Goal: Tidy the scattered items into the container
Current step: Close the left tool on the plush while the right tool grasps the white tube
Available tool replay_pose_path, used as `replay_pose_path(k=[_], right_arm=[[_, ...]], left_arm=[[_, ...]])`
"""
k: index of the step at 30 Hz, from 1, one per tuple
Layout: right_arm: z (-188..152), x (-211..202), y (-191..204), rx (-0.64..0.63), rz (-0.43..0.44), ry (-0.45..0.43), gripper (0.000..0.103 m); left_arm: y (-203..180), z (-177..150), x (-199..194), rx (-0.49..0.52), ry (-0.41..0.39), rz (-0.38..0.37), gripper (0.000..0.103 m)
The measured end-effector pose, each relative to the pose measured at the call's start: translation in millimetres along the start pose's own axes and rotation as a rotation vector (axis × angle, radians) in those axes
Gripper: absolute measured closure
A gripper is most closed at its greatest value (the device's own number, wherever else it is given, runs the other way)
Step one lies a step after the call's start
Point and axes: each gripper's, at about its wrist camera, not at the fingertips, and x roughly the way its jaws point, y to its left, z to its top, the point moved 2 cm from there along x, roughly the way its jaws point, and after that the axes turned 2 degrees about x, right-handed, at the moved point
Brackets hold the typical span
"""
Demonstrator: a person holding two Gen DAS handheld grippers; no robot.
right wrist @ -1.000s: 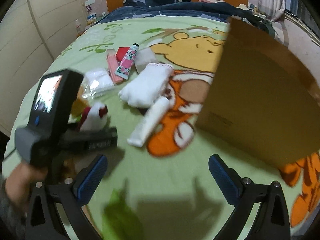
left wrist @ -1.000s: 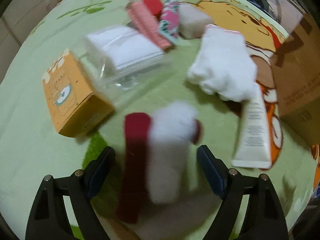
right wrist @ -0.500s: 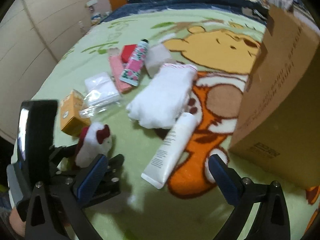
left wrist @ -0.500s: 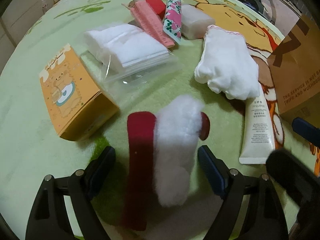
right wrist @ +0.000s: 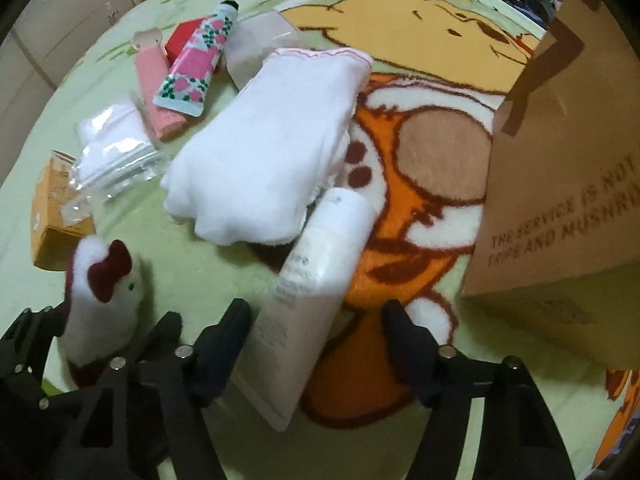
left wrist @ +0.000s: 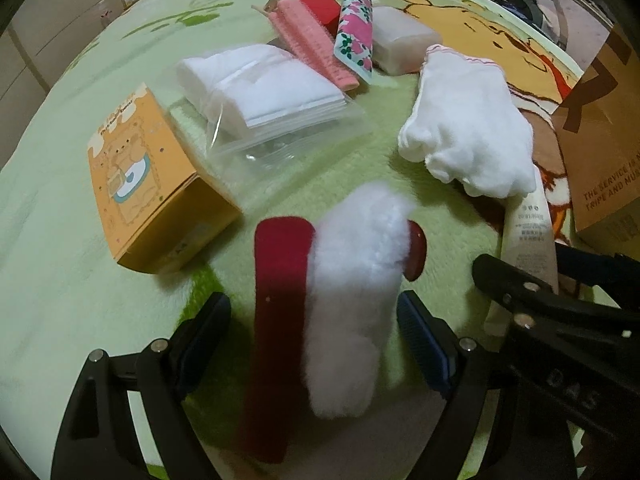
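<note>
Right gripper [right wrist: 316, 344] has just been closing, and we see the white tube [right wrist: 308, 300] between its 2 jaws, not yet pressed. Its long axis runs away from us, toward the cardboard box [right wrist: 560, 184]. Left gripper [left wrist: 316, 332] stands wide around the plush toy [left wrist: 356, 300].

Green cartoon-bear blanket [right wrist: 400, 152] covers the bed; pale wardrobe doors [right wrist: 60, 28] behind.

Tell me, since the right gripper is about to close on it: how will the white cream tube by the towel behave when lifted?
The white tube looks like soft plastic, so it will probably dent under the pads. Gripped near its flat crimped end, the cap end may sag. It lies flat beside the white towel, so it seems unlikely to roll. The right gripper, jaws just closing, straddles it.
</note>
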Motion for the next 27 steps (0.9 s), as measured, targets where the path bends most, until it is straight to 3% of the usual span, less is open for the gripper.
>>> replay_pose_path(k=[3,4,8,10,14,20,27], right_arm=[[1.2,1.5,4.4,-0.031,-0.018,0.003,0.047],[1.1,0.6,6.2,-0.046,-0.022,-0.001,0.057],[-2.1,-5.2,6.7,-0.084,-0.006,-0.007,0.078],[-5.5,-8.2,3.8,-0.095,0.008,-0.007,0.081],[-13.9,-14.9,-1.6,-0.105,0.018,-0.002,0.085],[-25.2,-23.8,-5.7,-0.110,0.022,0.000,0.085],[-37.9,-32.2,-5.0,-0.131,0.016,0.004,0.085]], left_arm=[[-1.4,-0.9,0.8,-0.003,-0.002,0.008,0.017],[-2.2,-0.4,1.0,-0.006,-0.002,0.009,0.018],[-5.8,-2.6,-1.6,-0.006,-0.010,0.008,0.033],[-6.2,-3.8,-3.2,-0.007,-0.012,0.016,0.039],[-6.2,-4.8,-7.5,-0.016,-0.006,-0.003,0.064],[-0.7,-3.6,-14.0,-0.017,0.004,-0.013,0.073],[-2.0,-8.3,-21.6,-0.027,0.021,0.024,0.075]])
